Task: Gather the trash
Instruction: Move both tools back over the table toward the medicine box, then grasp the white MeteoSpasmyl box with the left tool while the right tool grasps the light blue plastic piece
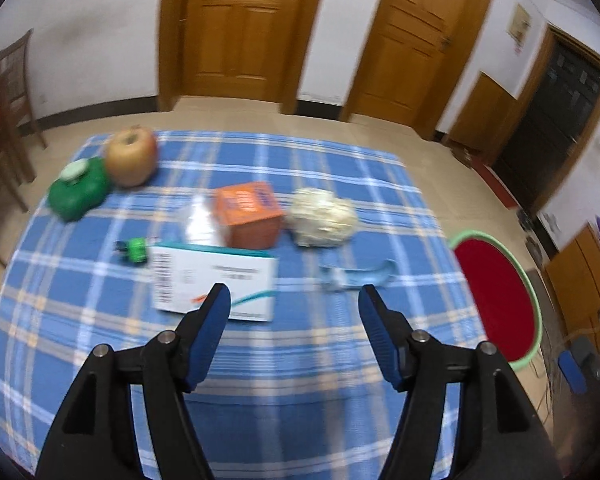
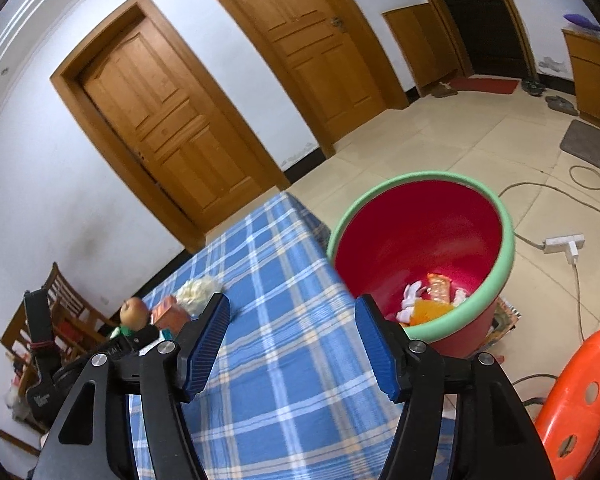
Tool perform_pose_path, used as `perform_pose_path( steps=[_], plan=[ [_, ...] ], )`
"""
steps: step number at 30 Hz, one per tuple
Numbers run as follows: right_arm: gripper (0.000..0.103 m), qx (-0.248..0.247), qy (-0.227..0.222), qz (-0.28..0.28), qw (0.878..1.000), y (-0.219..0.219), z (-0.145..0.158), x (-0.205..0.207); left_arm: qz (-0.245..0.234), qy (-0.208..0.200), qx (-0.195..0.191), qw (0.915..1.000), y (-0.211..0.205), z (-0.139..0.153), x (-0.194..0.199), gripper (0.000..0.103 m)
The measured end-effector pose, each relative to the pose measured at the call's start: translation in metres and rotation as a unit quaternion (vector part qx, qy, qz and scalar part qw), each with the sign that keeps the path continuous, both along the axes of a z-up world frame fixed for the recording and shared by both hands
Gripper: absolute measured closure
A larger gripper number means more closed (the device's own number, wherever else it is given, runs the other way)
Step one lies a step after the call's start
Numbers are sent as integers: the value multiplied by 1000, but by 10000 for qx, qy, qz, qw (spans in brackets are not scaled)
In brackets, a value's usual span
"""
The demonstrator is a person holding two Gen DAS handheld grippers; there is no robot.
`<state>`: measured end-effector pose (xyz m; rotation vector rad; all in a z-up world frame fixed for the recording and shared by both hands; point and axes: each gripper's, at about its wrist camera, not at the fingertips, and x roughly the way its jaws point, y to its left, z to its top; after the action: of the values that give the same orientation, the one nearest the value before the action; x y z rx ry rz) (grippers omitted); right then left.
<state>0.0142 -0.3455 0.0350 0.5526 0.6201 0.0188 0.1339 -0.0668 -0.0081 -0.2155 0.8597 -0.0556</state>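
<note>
My left gripper (image 1: 294,294) is open and empty above the blue checked tablecloth (image 1: 260,360). Just ahead of it lie a white card box (image 1: 216,284), an orange box (image 1: 249,215), a crumpled white tissue wad (image 1: 322,218), a clear blue wrapper (image 1: 360,276) and a small green item (image 1: 134,251). The red bin with a green rim (image 1: 500,296) stands off the table's right edge. My right gripper (image 2: 292,304) is open and empty near that bin (image 2: 492,208), which holds several scraps (image 2: 432,296). The left gripper's body (image 2: 44,360) shows at the left of the right wrist view.
An apple (image 1: 132,156) and a green lidded container (image 1: 78,192) sit at the table's far left. Wooden chairs (image 1: 8,120) stand left of the table. An orange plastic stool (image 2: 580,400) is at right, with a power strip and cables (image 2: 560,244) on the tiled floor.
</note>
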Motion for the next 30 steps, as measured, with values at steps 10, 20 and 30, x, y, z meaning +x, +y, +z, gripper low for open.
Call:
perform_pose_path(
  steps=[10,20,30],
  plan=[
    [32,-82,264,171,9995,19,-14,10,527,-88,220,9983,41,-13,11,26],
    [31,-42,488,253,9985,24,-28,18,-114,81,419,9990,24,-35,25,14],
    [31,-61,637,301,9975,27,-34,20,-69,182,915,9956,25,-52,34,13]
  ],
)
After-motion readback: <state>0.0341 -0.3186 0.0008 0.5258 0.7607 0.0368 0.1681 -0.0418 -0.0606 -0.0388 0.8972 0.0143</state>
